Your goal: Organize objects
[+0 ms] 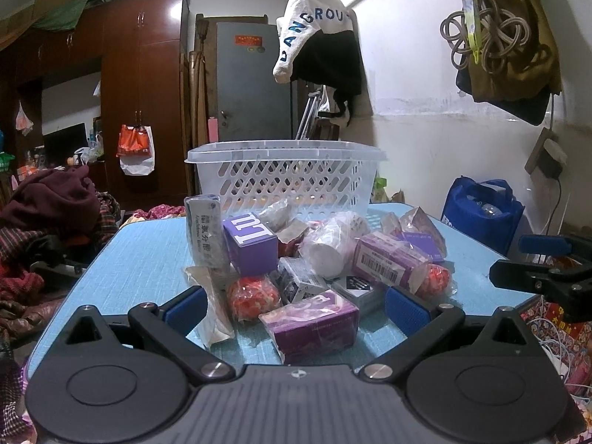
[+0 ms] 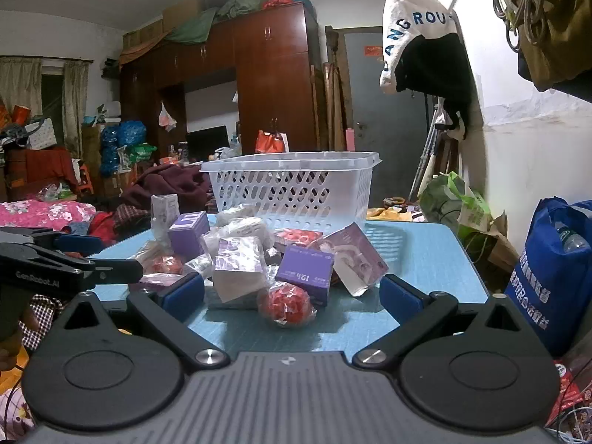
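Observation:
A pile of small packaged goods lies on the blue table (image 1: 129, 277): purple boxes, wrapped red balls, white rolls. A white lattice basket (image 1: 285, 174) stands behind the pile; it also shows in the right wrist view (image 2: 292, 185). My left gripper (image 1: 294, 309) is open, its blue pads on either side of a purple box (image 1: 312, 327) and a wrapped red ball (image 1: 253, 296). My right gripper (image 2: 292, 296) is open, low over the table, with a wrapped red ball (image 2: 285, 303) between its pads and a purple "12h" box (image 2: 307, 272) just behind. Neither holds anything.
The right gripper shows at the right edge of the left wrist view (image 1: 544, 277); the left gripper shows at the left of the right wrist view (image 2: 66, 262). A blue bag (image 2: 551, 273) stands right of the table. Bedding and clothes (image 1: 48, 222) lie left.

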`<act>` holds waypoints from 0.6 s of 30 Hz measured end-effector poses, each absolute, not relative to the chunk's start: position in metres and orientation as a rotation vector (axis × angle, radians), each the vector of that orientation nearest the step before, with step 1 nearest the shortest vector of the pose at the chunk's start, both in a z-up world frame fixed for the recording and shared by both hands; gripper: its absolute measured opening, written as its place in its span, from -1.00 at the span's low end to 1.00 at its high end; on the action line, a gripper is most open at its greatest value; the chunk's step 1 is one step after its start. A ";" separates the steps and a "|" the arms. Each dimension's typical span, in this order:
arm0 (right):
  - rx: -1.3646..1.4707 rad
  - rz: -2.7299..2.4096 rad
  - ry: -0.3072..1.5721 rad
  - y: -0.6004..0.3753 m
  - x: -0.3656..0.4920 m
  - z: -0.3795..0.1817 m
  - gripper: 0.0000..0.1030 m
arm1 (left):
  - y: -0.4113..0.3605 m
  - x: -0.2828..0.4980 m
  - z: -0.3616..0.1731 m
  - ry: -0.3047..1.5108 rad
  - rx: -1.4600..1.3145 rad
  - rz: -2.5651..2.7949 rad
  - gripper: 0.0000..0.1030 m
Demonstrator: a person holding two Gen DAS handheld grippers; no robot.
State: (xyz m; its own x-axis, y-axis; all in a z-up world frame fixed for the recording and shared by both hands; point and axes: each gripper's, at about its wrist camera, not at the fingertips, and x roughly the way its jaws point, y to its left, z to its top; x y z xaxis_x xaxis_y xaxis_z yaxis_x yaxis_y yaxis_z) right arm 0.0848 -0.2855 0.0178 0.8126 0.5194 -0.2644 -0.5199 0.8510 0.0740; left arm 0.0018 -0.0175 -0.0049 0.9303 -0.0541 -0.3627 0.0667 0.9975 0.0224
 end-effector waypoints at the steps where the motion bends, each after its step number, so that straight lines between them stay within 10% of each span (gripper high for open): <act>1: -0.002 0.557 0.283 -0.286 0.085 0.018 1.00 | -0.018 0.002 -0.005 0.371 0.036 -0.062 1.00; 18: -0.004 0.558 0.286 -0.286 0.085 0.017 1.00 | -0.018 0.002 -0.005 0.377 0.042 -0.059 1.00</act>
